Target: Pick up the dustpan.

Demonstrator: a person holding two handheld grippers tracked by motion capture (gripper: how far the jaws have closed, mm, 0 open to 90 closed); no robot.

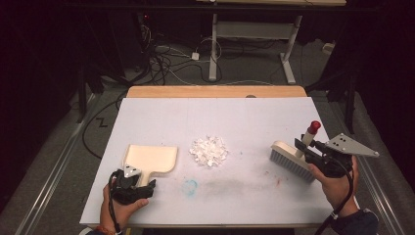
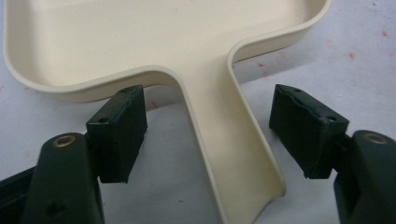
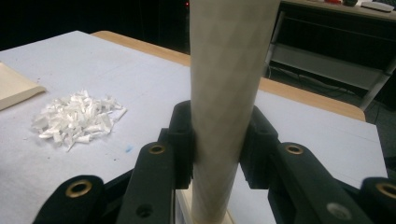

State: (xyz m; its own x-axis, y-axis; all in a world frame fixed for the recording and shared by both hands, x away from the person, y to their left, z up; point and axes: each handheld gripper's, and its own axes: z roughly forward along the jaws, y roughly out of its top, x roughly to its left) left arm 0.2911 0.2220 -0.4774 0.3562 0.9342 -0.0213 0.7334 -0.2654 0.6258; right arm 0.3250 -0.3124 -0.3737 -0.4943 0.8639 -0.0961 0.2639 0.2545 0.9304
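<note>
Left gripper (image 2: 205, 135) open, jaws straddling dustpan handle (image 2: 229, 140), pads clear of it. Handle axis in line with gripper; dustpan (image 1: 151, 157) just left of paper scraps (image 1: 209, 151). Right gripper (image 1: 304, 147) clamped on brush handle (image 3: 226, 93), brush (image 1: 292, 160) right of scraps.

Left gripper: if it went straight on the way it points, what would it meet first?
Probably the dustpan: the left gripper has open jaws either side of its handle, not pressing it, so the pan's rear wall lies first ahead.

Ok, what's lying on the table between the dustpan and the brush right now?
In the high view, a pile of white paper scraps lies between the dustpan and the brush.
</note>
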